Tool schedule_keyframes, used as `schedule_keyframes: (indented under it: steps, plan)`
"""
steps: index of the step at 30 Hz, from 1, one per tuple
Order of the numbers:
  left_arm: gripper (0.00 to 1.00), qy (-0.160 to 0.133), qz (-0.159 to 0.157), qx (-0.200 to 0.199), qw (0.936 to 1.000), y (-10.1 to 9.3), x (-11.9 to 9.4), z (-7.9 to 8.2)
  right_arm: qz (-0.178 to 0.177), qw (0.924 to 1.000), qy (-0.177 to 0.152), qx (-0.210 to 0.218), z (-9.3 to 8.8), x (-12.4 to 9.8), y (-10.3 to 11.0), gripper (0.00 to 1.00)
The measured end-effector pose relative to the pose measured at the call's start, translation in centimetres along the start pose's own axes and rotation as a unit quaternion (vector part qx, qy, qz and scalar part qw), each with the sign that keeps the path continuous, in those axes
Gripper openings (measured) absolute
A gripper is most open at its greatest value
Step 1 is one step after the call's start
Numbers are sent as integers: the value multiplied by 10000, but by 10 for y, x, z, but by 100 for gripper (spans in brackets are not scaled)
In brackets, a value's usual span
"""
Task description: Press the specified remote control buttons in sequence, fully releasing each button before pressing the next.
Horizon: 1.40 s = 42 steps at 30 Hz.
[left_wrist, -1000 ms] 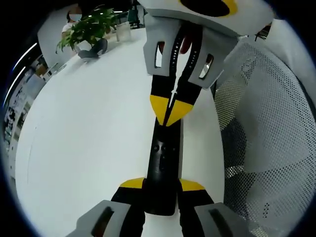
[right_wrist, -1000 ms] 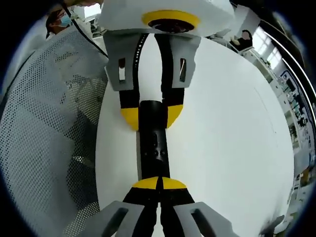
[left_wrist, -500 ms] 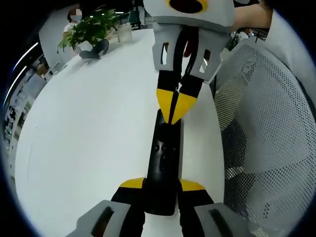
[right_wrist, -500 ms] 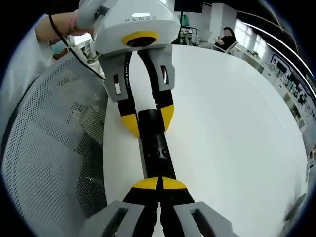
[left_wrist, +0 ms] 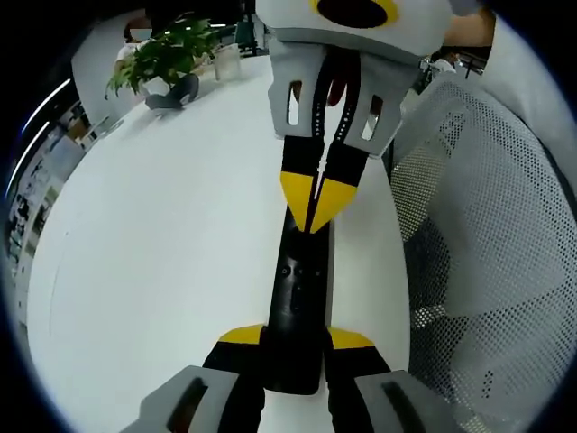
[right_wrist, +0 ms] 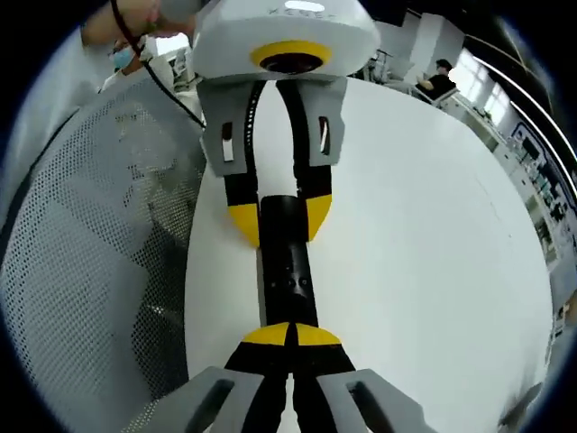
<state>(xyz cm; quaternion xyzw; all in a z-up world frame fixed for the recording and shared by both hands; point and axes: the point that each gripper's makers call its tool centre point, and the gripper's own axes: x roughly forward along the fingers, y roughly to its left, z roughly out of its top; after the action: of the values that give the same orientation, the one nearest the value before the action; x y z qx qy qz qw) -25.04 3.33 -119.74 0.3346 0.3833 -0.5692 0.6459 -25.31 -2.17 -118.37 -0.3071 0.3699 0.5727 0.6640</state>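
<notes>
A slim, matte black remote control (left_wrist: 297, 311) lies lengthwise on the smooth white counter (left_wrist: 162, 234), near its edge beside a white mesh chair back (left_wrist: 491, 225). The left tool (left_wrist: 296, 341) clamps one end between its yellow-tipped jaws. The right tool (right_wrist: 290, 336), jaws closed together into a yellow wedge, rests its tip on the remote's other end. A leafy potted plant (left_wrist: 162, 59) stands far off.

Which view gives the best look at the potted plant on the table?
The left gripper view: the potted plant stands at the far end of the white table, leaves and dark pot plain. The right gripper view looks the other way, along the remote.
</notes>
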Motion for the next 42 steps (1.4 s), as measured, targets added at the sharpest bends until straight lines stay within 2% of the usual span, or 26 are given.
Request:
schedule_keyframes:
  steps: [1, 5, 8, 10, 18, 22, 26, 29, 32, 33, 36, 41, 42]
  plan:
    - [23, -3, -6, 54, 10000, 0, 0, 0, 22, 9996, -168, 217, 0, 0, -1, 0]
    - [23, 24, -3, 57, 10000, 0, 0, 0, 27, 9991, -302, 311, 0, -1, -1, 0]
    - [23, 23, -2, 65, 10000, 0, 0, 0, 20, 9994, -271, 233, 1, 0, 0, 0]
    - [23, -4, 2, 55, 10000, 1, 0, 0, 17, 9998, -212, -22, 3, 1, 0, 0]
    - [23, -159, 53, -24, 9999, 0, -1, 0, 166, 9952, 194, -944, 7, 5, 2, 0]
    - [23, -210, 62, -74, 9997, 0, -1, 0, 157, 9842, 667, -1636, 6, 8, 3, 0]
    - [23, -214, 78, -95, 9997, 0, -1, 0, 204, 9810, 957, -1676, 7, 11, 1, 0]
    - [23, -240, 90, -138, 9996, 0, -1, 0, 327, 9821, 968, -1580, 6, 10, -1, 0]
    - [23, -269, 101, -170, 9994, 1, -1, 0, 464, 9921, 682, -946, 7, 9, -1, 0]
    - [23, -270, 102, -167, 9994, 0, -2, 0, 469, 9961, 521, -541, 8, 8, -1, 0]
    - [23, -280, 101, -177, 9994, 0, -2, 0, 435, 9987, 259, -62, 9, 7, -2, 0]
    - [23, -272, 93, -185, 9994, 0, -2, 0, 300, 9994, -63, 144, 15, 9, 2, 0]
    - [23, -275, 93, -191, 9994, 0, -2, 0, 254, 9996, -41, 125, 14, 9, 1, 0]
